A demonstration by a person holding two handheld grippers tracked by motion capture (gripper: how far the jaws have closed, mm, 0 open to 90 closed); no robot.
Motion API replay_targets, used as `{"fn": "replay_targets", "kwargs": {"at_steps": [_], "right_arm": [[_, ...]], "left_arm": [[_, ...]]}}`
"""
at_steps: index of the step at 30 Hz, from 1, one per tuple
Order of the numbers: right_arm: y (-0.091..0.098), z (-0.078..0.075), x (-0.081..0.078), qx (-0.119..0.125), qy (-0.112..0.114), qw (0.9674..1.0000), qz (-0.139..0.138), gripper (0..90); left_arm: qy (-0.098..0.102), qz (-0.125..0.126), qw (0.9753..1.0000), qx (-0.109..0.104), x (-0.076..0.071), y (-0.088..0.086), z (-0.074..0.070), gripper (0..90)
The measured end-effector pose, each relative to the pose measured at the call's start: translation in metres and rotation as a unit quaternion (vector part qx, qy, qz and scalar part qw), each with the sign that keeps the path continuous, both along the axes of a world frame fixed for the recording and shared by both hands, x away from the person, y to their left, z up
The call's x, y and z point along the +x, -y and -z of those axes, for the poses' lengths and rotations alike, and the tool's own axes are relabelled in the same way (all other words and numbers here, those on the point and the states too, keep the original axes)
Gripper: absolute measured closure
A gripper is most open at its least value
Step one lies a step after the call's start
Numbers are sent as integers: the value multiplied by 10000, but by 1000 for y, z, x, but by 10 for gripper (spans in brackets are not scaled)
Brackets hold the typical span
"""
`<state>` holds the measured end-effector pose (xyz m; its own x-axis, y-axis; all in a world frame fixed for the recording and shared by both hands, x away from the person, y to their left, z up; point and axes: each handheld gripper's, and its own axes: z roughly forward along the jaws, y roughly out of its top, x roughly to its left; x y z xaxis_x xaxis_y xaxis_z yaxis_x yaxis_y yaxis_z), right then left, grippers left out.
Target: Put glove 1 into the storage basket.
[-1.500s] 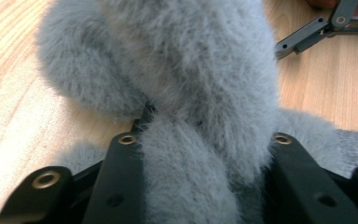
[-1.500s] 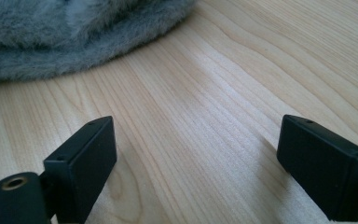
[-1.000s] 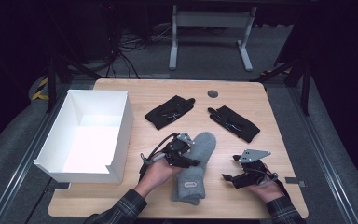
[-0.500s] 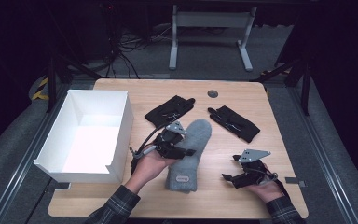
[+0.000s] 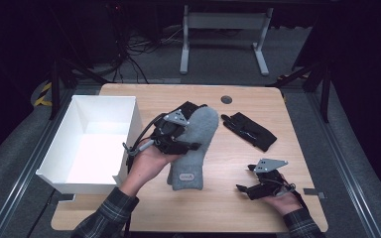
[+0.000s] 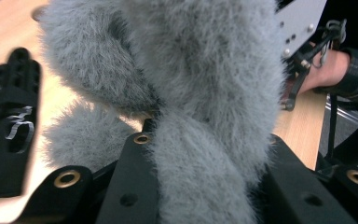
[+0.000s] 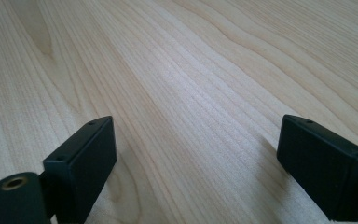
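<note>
High view first: a pale wooden table (image 5: 218,198) sits in a dark room, grey floor around it and a grey metal stand (image 5: 223,34) behind. A round dark grommet (image 5: 226,99) marks the tabletop near the far edge. On the left edge stands a white box (image 5: 124,106), open on top, nothing visible inside it. At the table's middle the left gripper (image 5: 191,146) has the fuzzy grey mitten (image 5: 198,129) pinched at its side; the mitten is tilted, its cuff end with a small label down on the wood. A black glove (image 5: 250,130) lies to the right of it, and another black glove (image 5: 188,106) peeks out from behind the mitten. Near the front right, the right gripper (image 5: 245,188) rests low by the table, in the person's hand.

Left gripper view now: grey fur everywhere, the mitten (image 6: 205,93) bunched between the black jaws and clamped there. One black glove (image 6: 7,121) lies on the wood at the left; the other hand's gripper shows top right.

Right gripper view: bare wood grain (image 7: 177,70), jaws spread wide with nothing between them.
</note>
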<state>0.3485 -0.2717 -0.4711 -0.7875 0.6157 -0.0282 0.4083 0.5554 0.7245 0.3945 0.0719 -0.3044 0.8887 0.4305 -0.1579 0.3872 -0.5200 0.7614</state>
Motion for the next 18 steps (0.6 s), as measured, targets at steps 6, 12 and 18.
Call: {"fn": "replay_targets", "kwargs": {"at_steps": [6,12,18], "right_arm": [[0,0,0,8,-2,10000,10,123],[0,0,0,7,-3,10000,11,122],[1,0,0,6,-15,10000,-14,122]], "left_arm": [[-30,-49,10000,8,7,-17,-22,742],[55,-168,9998,7,10,-35,-39,742],[103,-281,9996,3,9,-54,-48,742]]}}
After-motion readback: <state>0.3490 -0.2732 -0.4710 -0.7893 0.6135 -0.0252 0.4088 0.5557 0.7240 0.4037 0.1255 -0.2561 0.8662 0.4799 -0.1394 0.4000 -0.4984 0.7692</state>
